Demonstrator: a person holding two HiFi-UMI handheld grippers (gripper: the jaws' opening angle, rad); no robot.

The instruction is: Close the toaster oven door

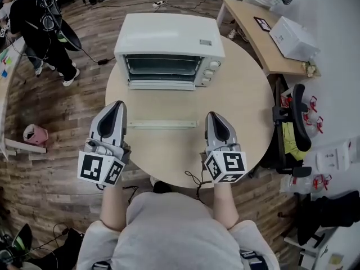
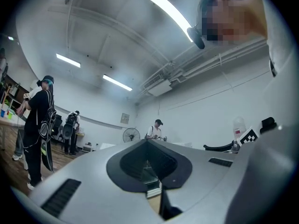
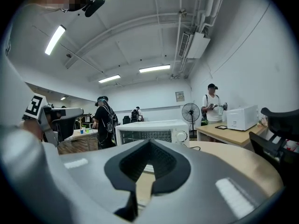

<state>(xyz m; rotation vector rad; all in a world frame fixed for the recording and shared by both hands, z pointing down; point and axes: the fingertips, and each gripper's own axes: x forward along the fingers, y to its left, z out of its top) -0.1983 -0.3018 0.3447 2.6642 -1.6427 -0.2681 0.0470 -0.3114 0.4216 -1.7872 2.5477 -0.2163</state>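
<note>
Toaster oven (image 1: 169,52) open at the top centre of the round table (image 1: 247,111), both grippers empty before it.

The oven's door looks folded down flat, with its pale handle bar (image 1: 163,124) lying across the middle of the frame. Just below that bar are the left gripper (image 1: 118,103) and the right gripper (image 1: 214,116), each with its jaws closed on nothing, tips toward the oven. A black office chair (image 1: 296,122) crowds the table's right edge. Upper right is a desk (image 1: 247,24) bearing a white box (image 1: 292,38). A person in dark clothes (image 1: 39,16) stands upper left.
</note>
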